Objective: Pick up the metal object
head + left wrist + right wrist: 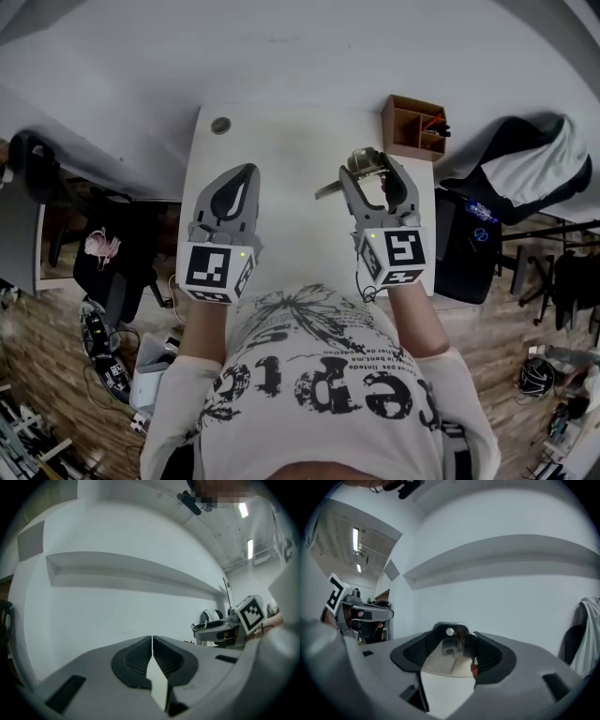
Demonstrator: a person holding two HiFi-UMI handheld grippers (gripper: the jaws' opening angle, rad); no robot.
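A shiny metal object [361, 157], a plate with a lever sticking out to the left, is held above the white table [281, 150]. My right gripper [371, 169] is shut on it. In the right gripper view the plate [445, 663] fills the gap between the jaws of the right gripper [451, 641], and a small hole shows at its top. My left gripper [246, 172] hovers over the table's left half, shut with nothing in it. The left gripper view shows the left gripper [152, 639] with its pads pressed together in front of a white wall.
A brown wooden organiser [415, 125] stands at the table's far right corner. A round cable grommet [220, 125] is at the far left corner. A black chair with a white cloth [525, 169] and a black bag [469, 246] stand right of the table, another chair [112, 258] left.
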